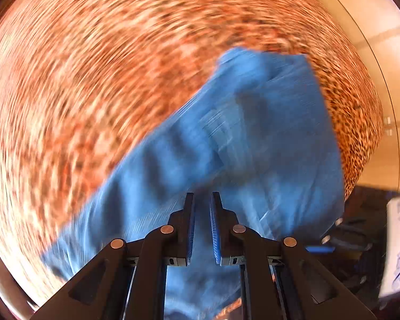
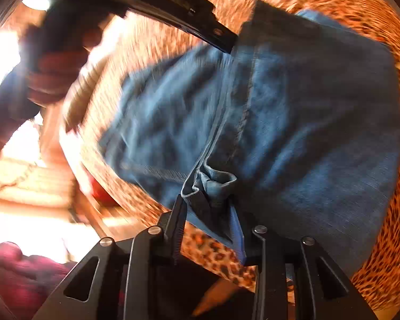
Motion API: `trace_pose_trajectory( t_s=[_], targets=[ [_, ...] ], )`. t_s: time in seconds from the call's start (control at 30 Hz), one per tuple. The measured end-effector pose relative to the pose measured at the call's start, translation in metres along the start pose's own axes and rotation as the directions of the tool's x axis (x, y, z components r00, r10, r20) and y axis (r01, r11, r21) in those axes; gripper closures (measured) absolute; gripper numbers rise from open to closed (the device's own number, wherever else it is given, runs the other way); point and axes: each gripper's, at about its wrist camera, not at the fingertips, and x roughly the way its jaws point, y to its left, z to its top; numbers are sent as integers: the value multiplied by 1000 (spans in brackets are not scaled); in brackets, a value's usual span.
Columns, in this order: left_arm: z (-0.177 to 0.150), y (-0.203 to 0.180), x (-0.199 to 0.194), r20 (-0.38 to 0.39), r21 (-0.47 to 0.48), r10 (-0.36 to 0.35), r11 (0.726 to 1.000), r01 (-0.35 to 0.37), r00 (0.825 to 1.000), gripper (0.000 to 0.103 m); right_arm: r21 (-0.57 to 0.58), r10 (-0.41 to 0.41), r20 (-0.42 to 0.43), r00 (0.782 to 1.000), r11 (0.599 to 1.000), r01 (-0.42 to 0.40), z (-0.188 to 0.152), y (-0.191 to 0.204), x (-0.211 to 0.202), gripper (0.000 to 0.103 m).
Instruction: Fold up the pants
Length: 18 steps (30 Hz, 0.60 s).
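Blue denim pants (image 1: 242,138) lie on a leopard-print cloth (image 1: 106,80), blurred by motion. My left gripper (image 1: 202,196) is nearly closed with a narrow gap, and the denim runs between and under its fingers. In the right wrist view the pants (image 2: 293,122) hang and spread over the cloth (image 2: 381,266). My right gripper (image 2: 206,200) is shut on a bunched seam edge of the pants. The left gripper also shows in the right wrist view (image 2: 226,41), at the pants' far top edge, held by a hand (image 2: 56,77).
A round table rim (image 1: 386,106) and pale tiled floor lie to the right in the left wrist view. A white patterned object (image 1: 397,245) and dark gear sit at lower right. Bright window light and a maroon sleeve (image 2: 18,266) fill the left of the right wrist view.
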Motion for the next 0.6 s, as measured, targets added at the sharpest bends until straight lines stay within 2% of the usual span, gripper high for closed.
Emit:
trace_pose_trajectory(
  t_s=[0.03,0.07,0.1,0.13,0.17,0.2,0.23,0.33,0.43,0.5,0.6],
  targets=[
    [-14,11,-7,20,-60,-22,998,23,1000,89,-26,3,-8,1000,1000,-3,0,3,-6,69],
    [-29,19,-15,49,-114,-38,993,43,998,82,-45,31,2,1000,999,-31,1,3,-18,69],
    [-44,23,-24,85,-159,-55,985,68,995,74,-56,60,24,998,997,-58,3,-1,-34,62],
    [-62,24,-32,128,-200,-78,974,102,989,58,-63,74,69,995,996,-69,8,-9,-57,51],
    [-79,21,-38,163,-232,-89,964,126,983,44,-62,74,104,992,996,-67,13,-17,-74,44],
    [-94,15,-41,195,-267,-99,952,150,976,39,-55,67,140,988,997,-59,21,-29,-89,36],
    [-110,8,-41,223,-305,-119,934,185,968,36,-48,55,169,984,998,-48,32,-42,-103,36],
    [-145,-22,-26,266,-417,-180,864,282,947,34,-65,15,183,983,998,-3,79,-77,-119,35],
    [-160,-41,-2,253,-529,-137,809,255,958,36,-160,-4,126,992,987,24,113,-88,-104,35],
    [-169,-46,10,254,-628,-93,741,237,963,36,-258,-13,56,998,966,27,130,-87,-84,35],
    [-182,-50,16,286,-721,-39,650,242,957,36,-376,-62,32,998,924,70,141,-82,-62,36]
  ],
)
